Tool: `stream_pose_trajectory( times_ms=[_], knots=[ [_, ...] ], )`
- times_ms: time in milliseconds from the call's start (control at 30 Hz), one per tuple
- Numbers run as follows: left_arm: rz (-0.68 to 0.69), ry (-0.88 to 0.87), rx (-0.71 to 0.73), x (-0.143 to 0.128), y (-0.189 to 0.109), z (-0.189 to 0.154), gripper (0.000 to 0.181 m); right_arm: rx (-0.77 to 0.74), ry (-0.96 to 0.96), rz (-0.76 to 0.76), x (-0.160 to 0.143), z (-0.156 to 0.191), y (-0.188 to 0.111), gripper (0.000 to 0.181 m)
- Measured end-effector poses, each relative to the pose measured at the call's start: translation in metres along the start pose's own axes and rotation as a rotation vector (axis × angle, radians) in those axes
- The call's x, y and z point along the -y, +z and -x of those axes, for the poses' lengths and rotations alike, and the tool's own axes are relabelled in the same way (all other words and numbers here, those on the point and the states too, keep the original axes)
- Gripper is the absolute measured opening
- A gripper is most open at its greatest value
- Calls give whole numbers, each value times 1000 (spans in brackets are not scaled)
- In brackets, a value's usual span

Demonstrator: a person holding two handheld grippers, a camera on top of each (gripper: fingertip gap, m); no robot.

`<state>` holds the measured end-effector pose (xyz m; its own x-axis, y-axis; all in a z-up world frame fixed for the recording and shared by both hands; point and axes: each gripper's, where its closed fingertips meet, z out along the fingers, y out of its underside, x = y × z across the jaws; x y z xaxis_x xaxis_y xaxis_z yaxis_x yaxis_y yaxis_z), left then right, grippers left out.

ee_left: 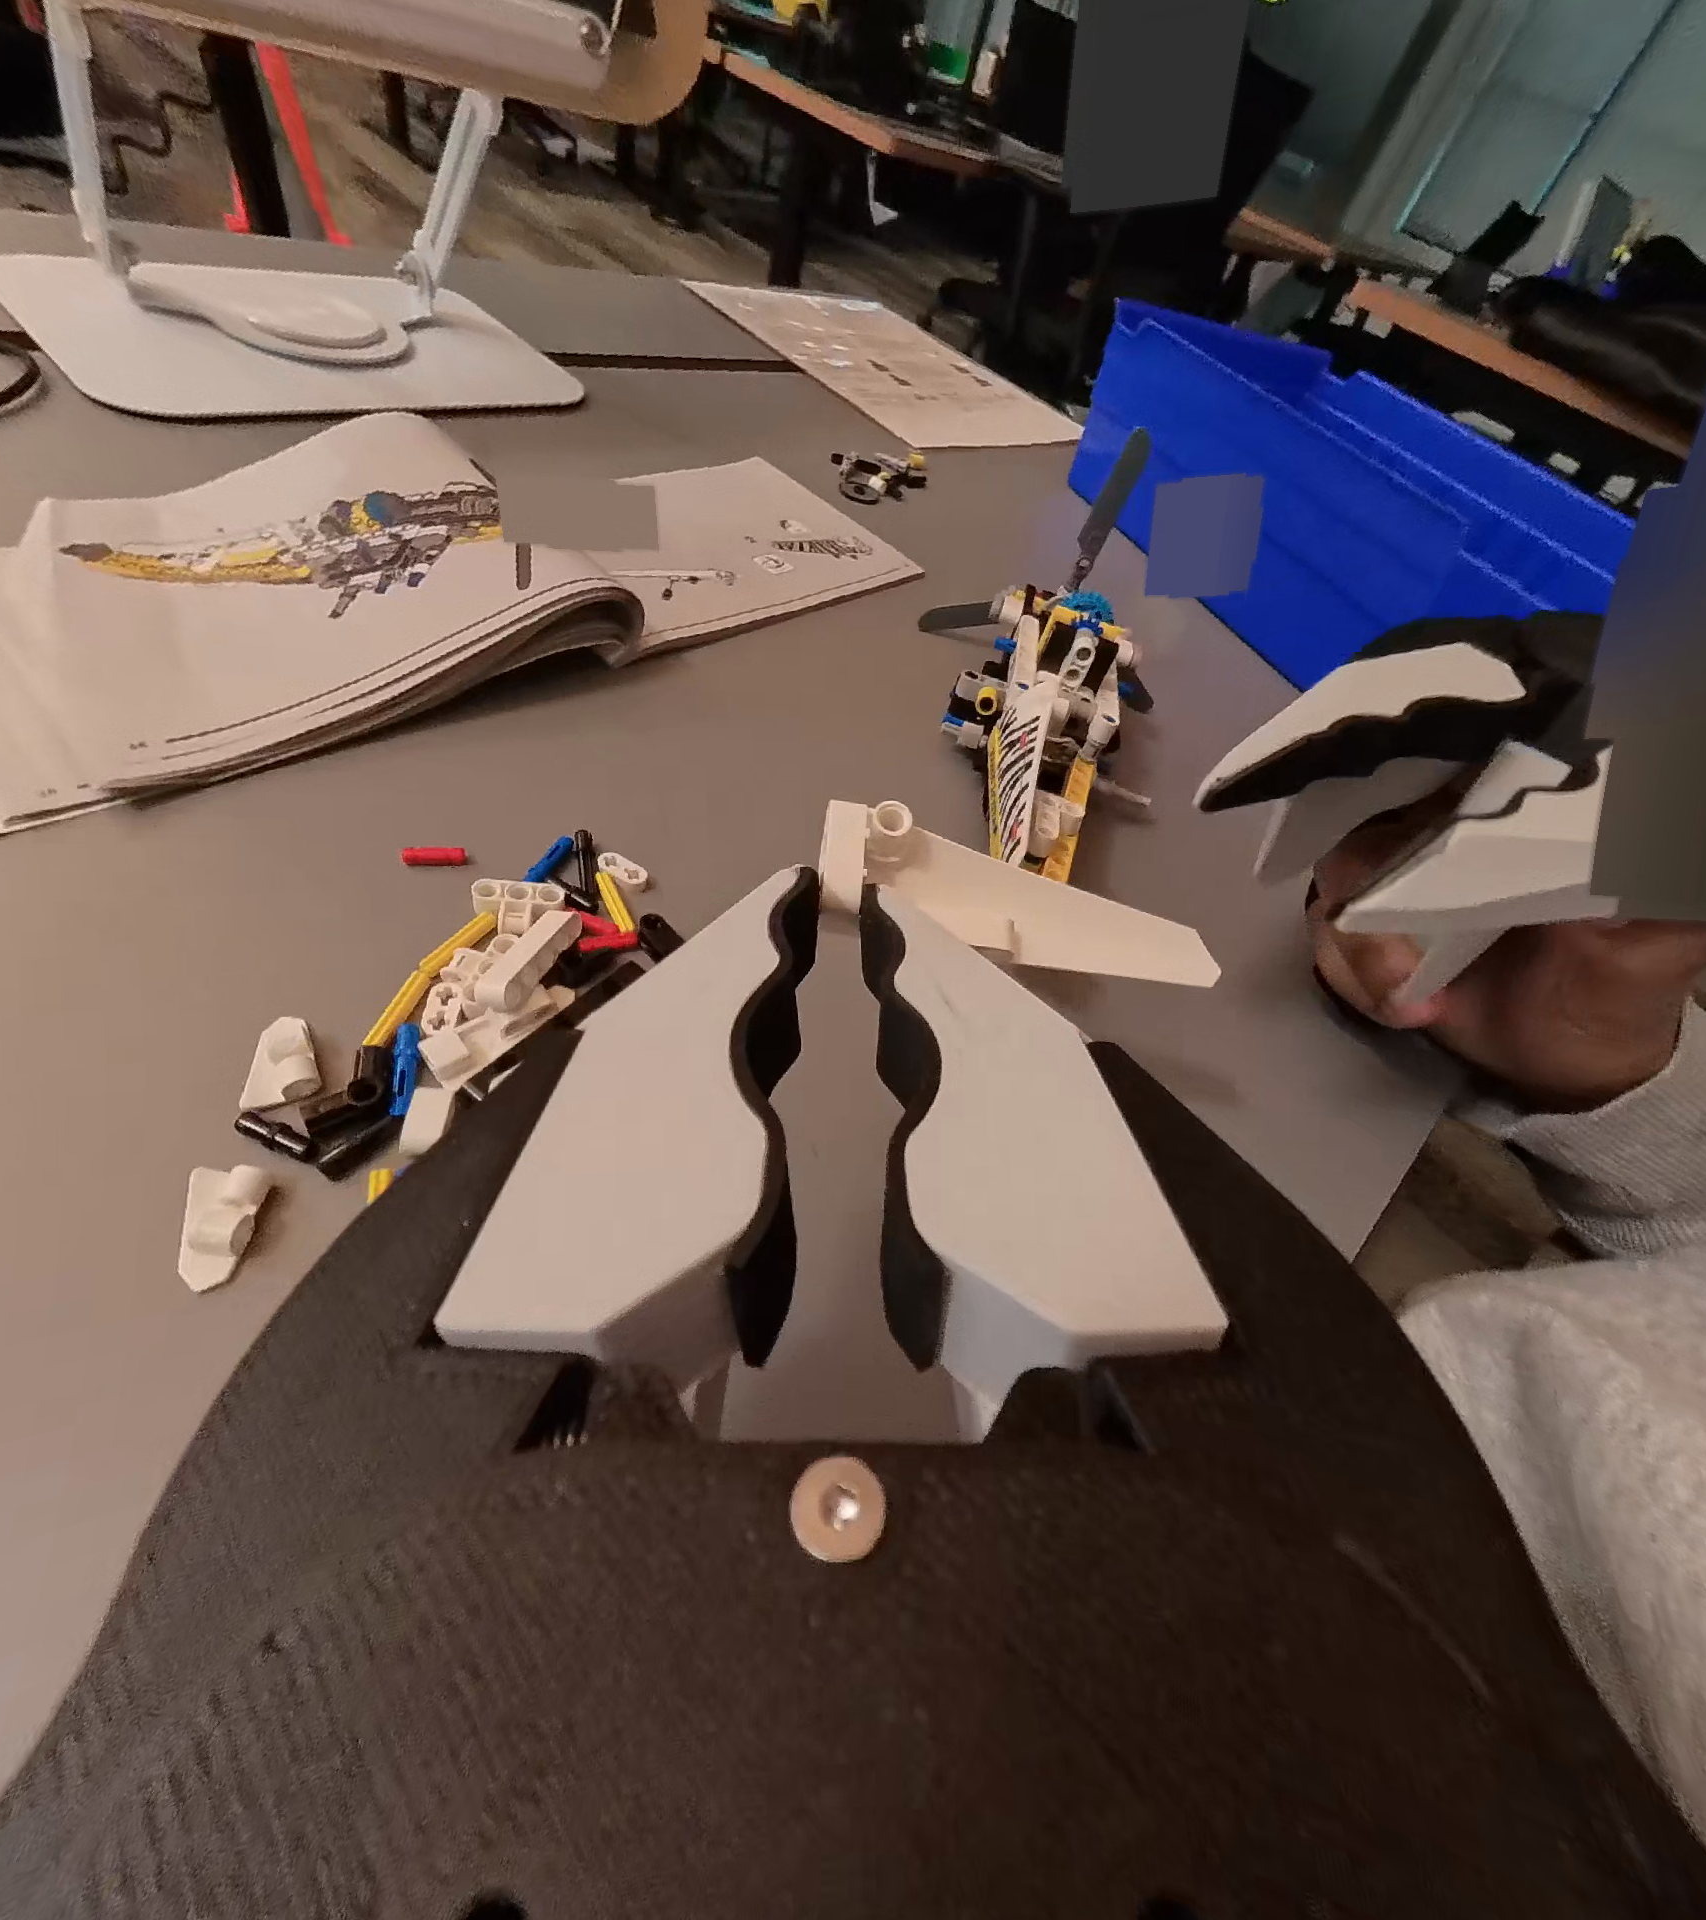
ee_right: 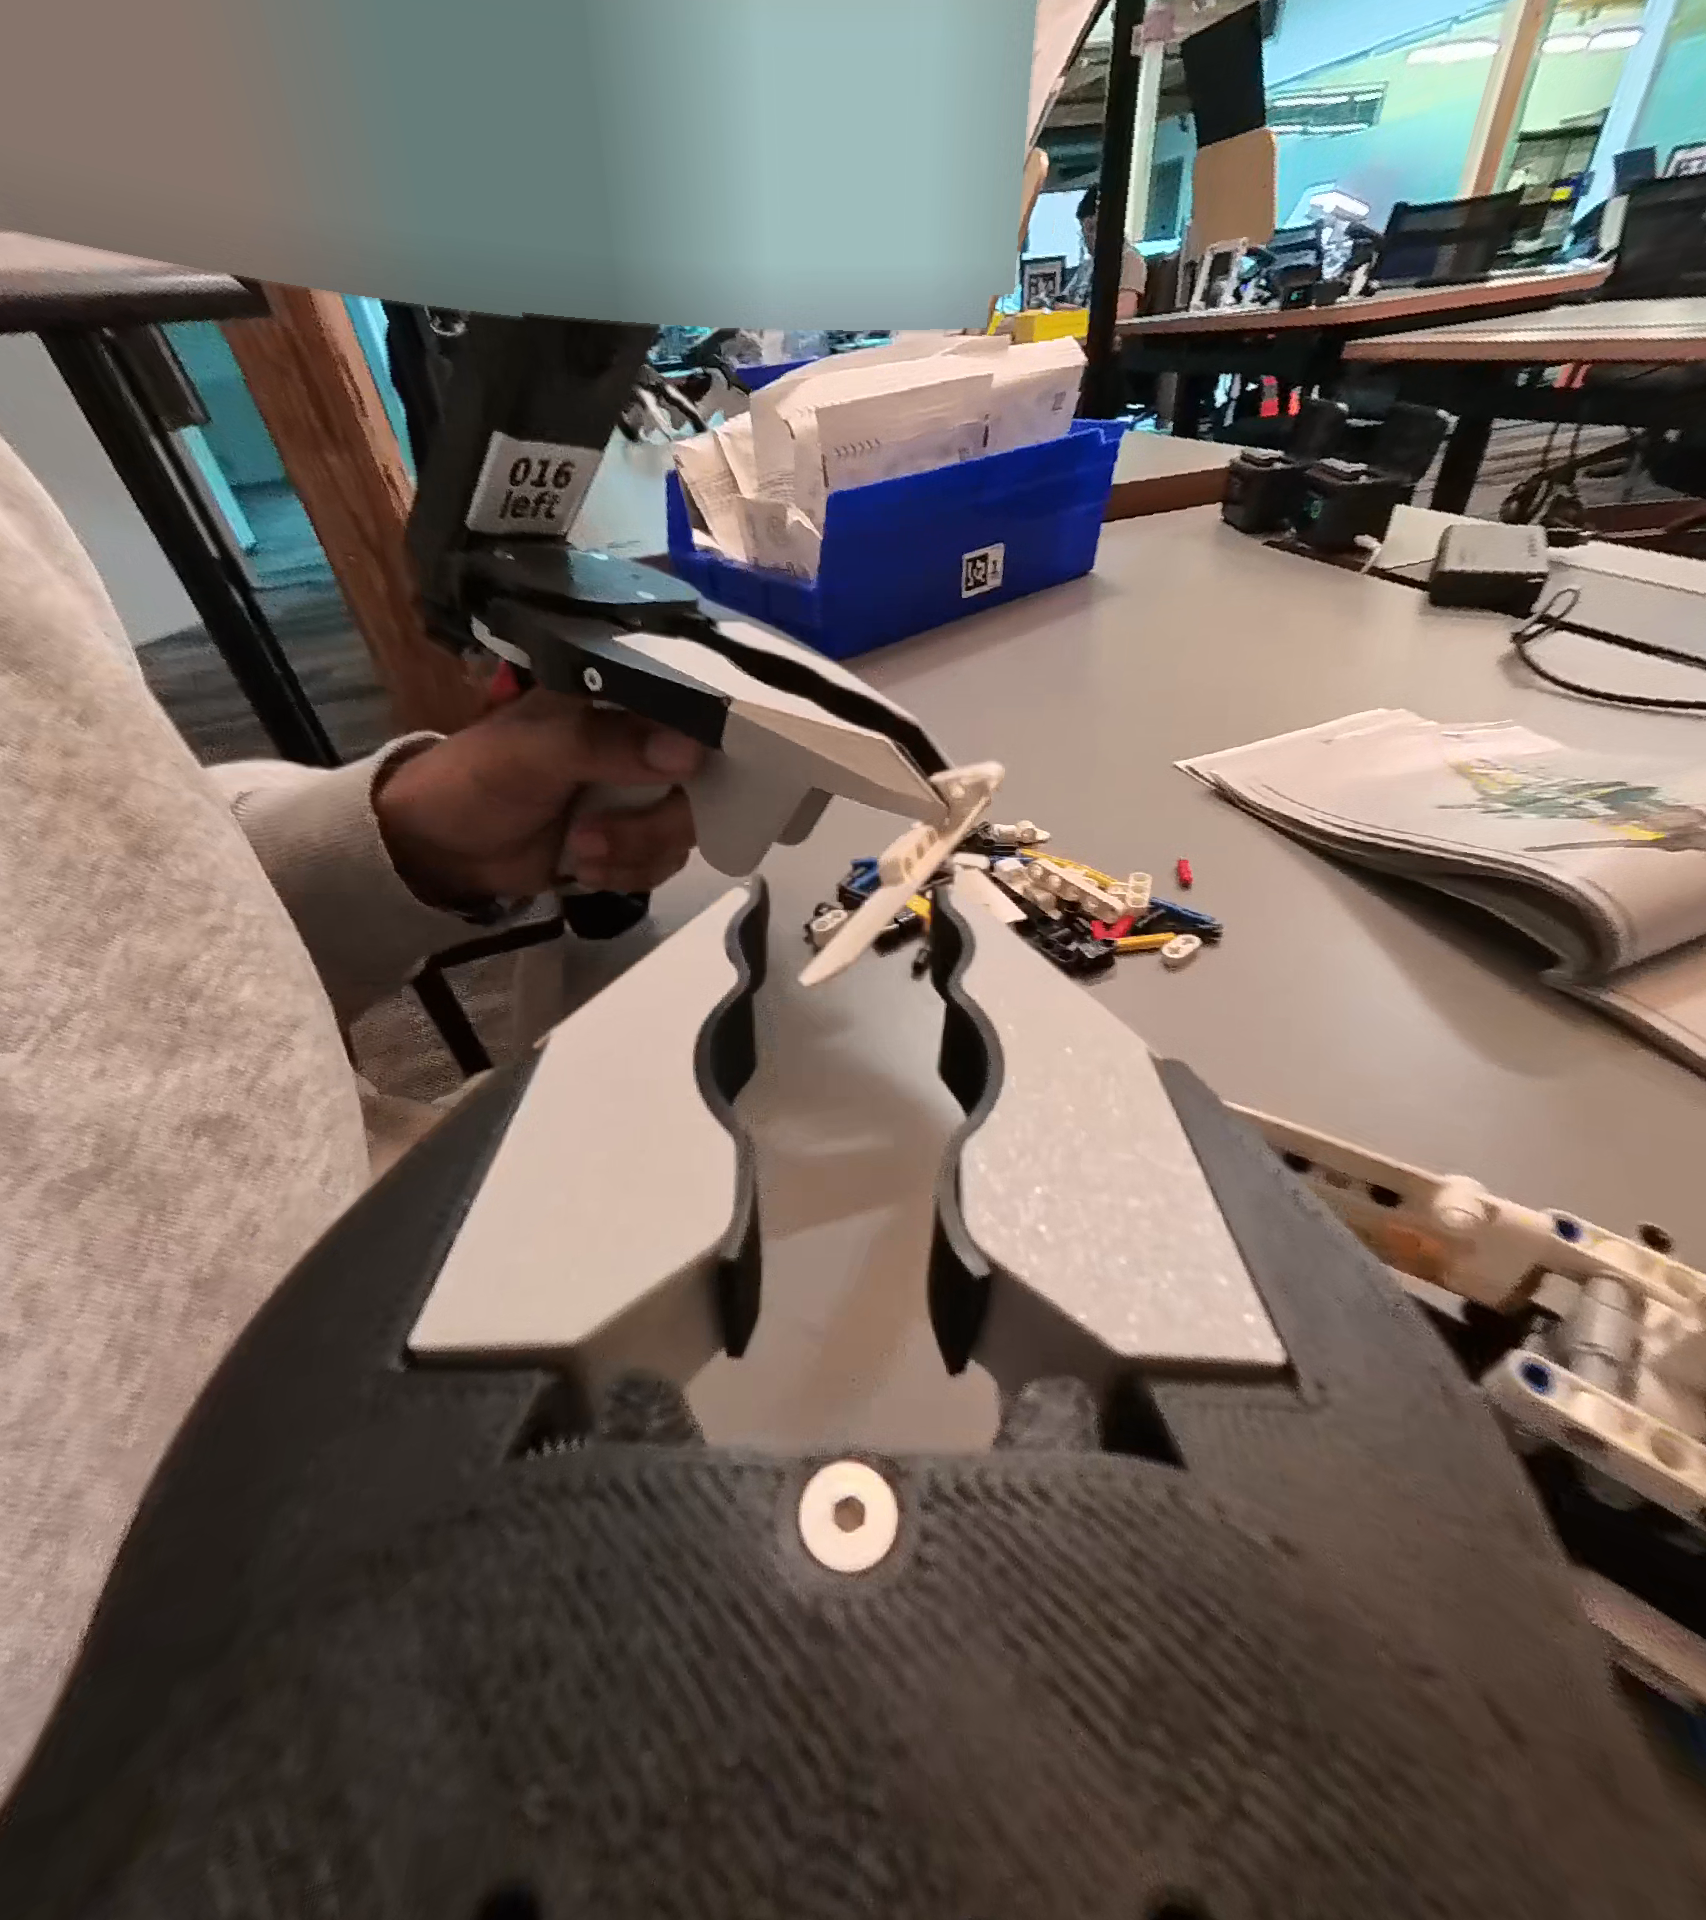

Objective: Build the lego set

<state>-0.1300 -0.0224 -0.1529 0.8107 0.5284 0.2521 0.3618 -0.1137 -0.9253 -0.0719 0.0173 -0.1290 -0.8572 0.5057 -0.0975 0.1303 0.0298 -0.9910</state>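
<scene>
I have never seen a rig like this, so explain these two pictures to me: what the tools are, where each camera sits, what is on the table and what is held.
A person holds a two-finger gripper in each hand, each carrying a camera that looks along its fingers. The left gripper pinches a white wing panel; the right gripper is open and empty. On the grey table lie a pile of loose Lego pieces, an open instruction booklet, the partly built plane model and a blue bin.
</scene>
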Motion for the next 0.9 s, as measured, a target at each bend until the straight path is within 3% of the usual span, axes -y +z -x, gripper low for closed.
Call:
stream_pose_trajectory(
  times_ms=[400,700,900],
  knots=[
    [4,-64,58,-12,4,-6,5,-203,-238,231,-33,-5,23,27],
    [78,-60,60,-31,6,-20,5,-179,-162,245,-37,-6,15,8],
    [147,-88,65,-50,10,-23,5,-153,-179,305,-47,-1,15,10]
  ],
)
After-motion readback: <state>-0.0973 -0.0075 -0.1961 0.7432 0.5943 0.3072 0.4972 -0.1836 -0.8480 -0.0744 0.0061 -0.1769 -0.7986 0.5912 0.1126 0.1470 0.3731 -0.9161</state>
